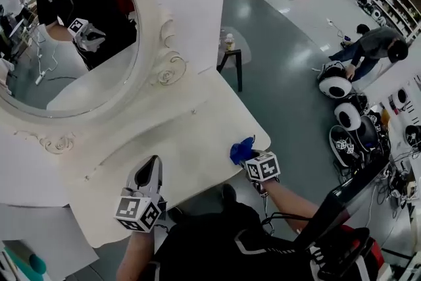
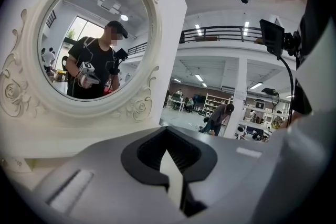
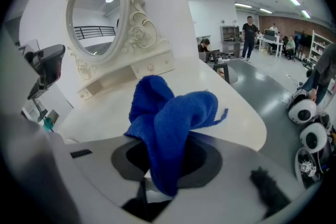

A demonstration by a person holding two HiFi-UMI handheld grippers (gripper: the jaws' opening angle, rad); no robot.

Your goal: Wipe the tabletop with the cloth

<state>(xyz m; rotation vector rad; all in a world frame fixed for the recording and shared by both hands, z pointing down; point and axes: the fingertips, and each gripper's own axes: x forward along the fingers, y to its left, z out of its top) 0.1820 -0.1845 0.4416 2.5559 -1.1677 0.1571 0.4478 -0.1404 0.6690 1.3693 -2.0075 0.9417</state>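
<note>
Closest in, the left gripper (image 1: pixel 154 166) sits over the near edge of the white tabletop (image 1: pixel 197 131), pointing toward the mirror. Its own view shows the jaws pressed together with nothing in them (image 2: pixel 171 166).

Off to the right, the right gripper (image 1: pixel 252 158) is at the table's front right corner, pinching the blue cloth (image 1: pixel 241 149). In the right gripper view the cloth (image 3: pixel 170 120) is clamped by its lower end between the jaws (image 3: pixel 153 187), and the rest bunches up in 2 floppy lobes in front of the camera. It's over the corner of the table, but I can't tell if it actually touches the surface.

Past both grippers, at the back of the table, is a big round mirror (image 1: pixel 69 43) in an ornate white frame with carved scrollwork (properly fancy next to all the lab gear). Its reflection shows the person in black holding a gripper with a marker cube.

Beyond the table there's grey floor with a small dark side table (image 1: pixel 230 61). Further right, a person (image 1: pixel 373 46) bends over some round white machines (image 1: pixel 335 86). A few more people are standing way at the back, near desks and shelving.
</note>
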